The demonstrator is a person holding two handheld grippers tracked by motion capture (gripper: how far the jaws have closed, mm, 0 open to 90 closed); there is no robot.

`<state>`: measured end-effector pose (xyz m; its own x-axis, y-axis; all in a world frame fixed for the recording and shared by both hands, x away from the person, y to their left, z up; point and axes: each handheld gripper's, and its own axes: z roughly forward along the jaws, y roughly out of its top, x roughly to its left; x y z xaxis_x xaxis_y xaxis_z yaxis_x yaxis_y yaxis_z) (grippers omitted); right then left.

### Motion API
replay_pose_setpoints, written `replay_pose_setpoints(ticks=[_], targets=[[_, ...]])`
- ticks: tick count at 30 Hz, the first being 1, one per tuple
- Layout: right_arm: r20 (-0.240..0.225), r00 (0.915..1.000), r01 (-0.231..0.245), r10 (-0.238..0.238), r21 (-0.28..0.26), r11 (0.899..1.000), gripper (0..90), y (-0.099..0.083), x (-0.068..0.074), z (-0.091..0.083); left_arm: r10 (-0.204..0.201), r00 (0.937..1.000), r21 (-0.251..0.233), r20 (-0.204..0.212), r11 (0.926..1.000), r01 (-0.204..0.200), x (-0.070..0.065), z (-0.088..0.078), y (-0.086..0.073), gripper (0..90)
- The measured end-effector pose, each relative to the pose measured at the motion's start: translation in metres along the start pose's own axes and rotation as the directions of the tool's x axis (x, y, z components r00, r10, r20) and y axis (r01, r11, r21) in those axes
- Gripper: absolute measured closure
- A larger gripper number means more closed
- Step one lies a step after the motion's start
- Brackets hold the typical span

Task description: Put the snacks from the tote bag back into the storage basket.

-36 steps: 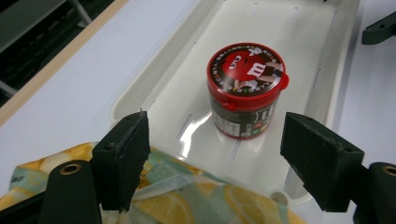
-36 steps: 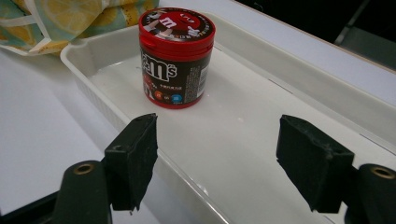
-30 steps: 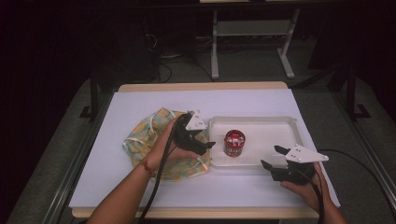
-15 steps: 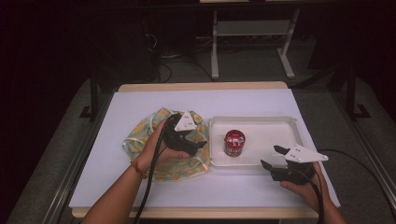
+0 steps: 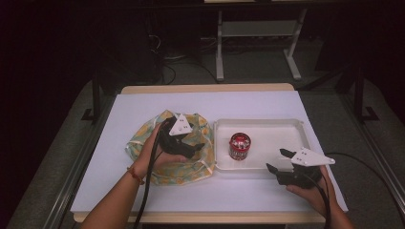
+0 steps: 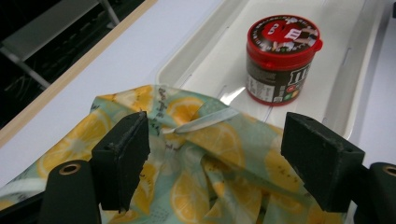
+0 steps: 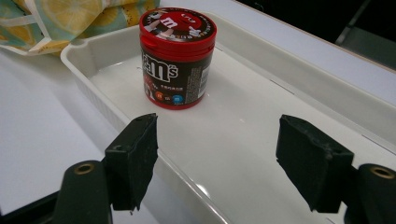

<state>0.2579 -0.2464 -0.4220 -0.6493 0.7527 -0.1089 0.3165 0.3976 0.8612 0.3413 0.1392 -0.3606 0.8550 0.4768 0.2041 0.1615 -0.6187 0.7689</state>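
Left side of table (image 5: pixel 119 191): lemon-print cloth bag (image 5: pixel 143 138) lies crumpled on the white surface, touching the left wall of the tray. Left gripper (image 5: pixel 193 149) sits over the bag's right half with its jaws wide apart and nothing between them. Compared with a second ago it has pulled back to the left: then its tips reached the tray's left edge near the can, now they hang over the cloth. In the left gripper view the fabric's folded rim and a pale strap (image 6: pixel 205 121) lie just beyond the open jaws, with the can farther off.

Centre: white tray (image 5: pixel 286 126), just right of the bag. Red-lidded candy can (image 5: pixel 239 145) stands upright in the tray's left part, touched by neither gripper. It has not shifted over the last second.

Right: right gripper (image 5: pixel 279 162) hovers at the tray's near right edge, jaws spread wide, empty, unchanged in place from a second ago. In the right gripper view the can (image 7: pixel 177 58) stands upright ahead of the jaws, well apart from them.

Reading: the left tool's retreat onto the cloth suggests the step in hand is taking hold of the bag's opening, probably so the can may go in. The can likely falls to the right tool. Risk: thin cloth may slip out of a shallow pinch.
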Motion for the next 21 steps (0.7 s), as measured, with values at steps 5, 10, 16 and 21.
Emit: replay_pose_setpoints(ticks=[5, 10, 16, 21], targets=[[0.000, 1.0000, 0.002, -0.002, 0.001, 1.000, 28.7, 0.000, 0.000, 0.001, -0.010, 0.9999, -0.002, -0.003, 1.0000, 0.010, 0.003, -0.004, -0.005, 23.6], [0.000, 1.0000, -0.002, 0.002, -0.003, 1.000, 28.8, 0.001, 0.000, 0.000, -0.008, 0.9999, 0.003, -0.015, 1.0000, 0.008, 0.005, -0.008, -0.011, 23.6], [-0.001, 1.0000, 0.000, 0.000, -0.003, 1.000, 28.8, 0.001, 0.000, 0.001, -0.004, 0.9996, 0.014, -0.027, 0.9999, 0.005, 0.006, -0.012, -0.017, 23.6], [0.000, 1.0000, 0.000, 0.000, -0.002, 1.000, 28.7, 0.001, 0.000, 0.001, 0.000, 0.9995, 0.017, -0.033, 0.9998, 0.000, 0.008, -0.016, -0.020, 23.6]])
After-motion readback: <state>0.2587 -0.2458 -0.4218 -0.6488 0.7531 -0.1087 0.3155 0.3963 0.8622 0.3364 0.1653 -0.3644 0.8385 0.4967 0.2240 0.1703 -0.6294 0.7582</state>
